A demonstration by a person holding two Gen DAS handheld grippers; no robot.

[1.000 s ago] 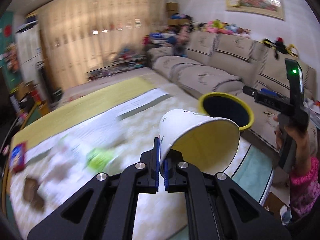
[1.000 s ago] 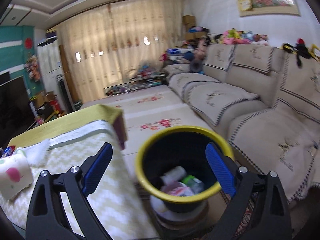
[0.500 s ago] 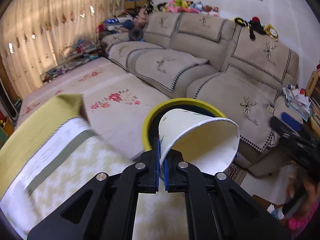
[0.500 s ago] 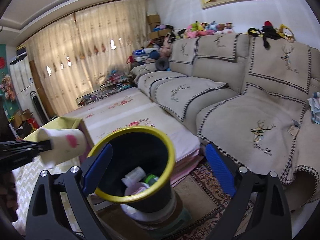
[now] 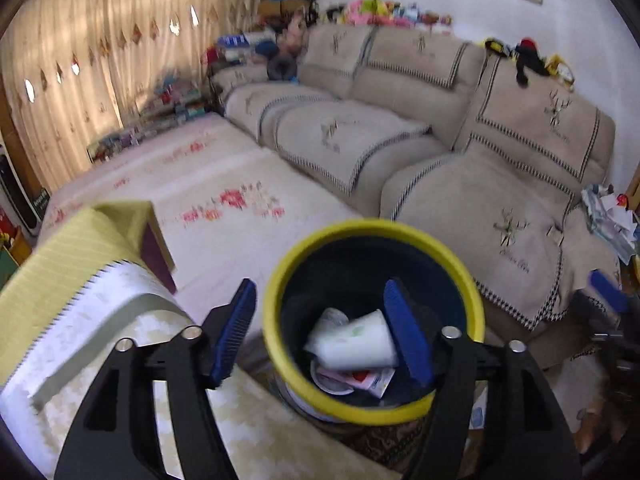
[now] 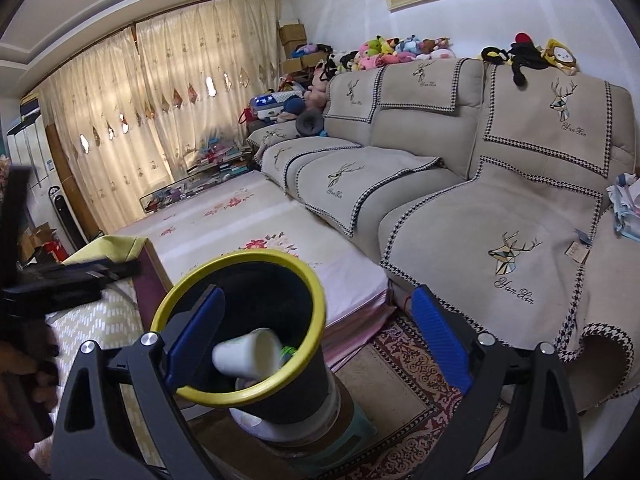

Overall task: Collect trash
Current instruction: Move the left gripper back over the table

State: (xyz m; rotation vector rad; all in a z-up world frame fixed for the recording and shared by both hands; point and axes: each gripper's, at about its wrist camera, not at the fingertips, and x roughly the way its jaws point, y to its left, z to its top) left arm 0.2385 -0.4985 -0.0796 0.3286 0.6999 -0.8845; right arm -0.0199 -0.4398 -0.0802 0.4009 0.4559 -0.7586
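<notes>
A black trash bin with a yellow rim [image 5: 372, 232] stands just in front of and below my left gripper [image 5: 320, 300]. The left gripper's jaws are opening, and nothing is between its blue pads [image 5: 236, 328]. A white paper cup [image 5: 356, 342] lies on its side inside the bin, on top of other wrappers. In the right wrist view the same bin [image 6: 240, 258] sits low at the left, with the cup [image 6: 246, 352] tilted inside it. My right gripper [image 6: 318, 300] hangs open and empty above the bin's near side. The left gripper [image 6: 80, 276] shows as a dark blur at the left edge.
A beige sofa [image 6: 460, 184] with deer-print covers runs along the right. The table with a zigzag cloth [image 5: 100, 320] lies to the bin's left. A pale flowered mat [image 6: 248, 232] lies beyond the bin. The bin rests on a green stool [image 6: 344, 440] over a patterned rug [image 6: 404, 364].
My left gripper carried the paper cup from over the table to the bin, then opened, and the cup now lies in the bin. The right gripper's view swung right, then held.
</notes>
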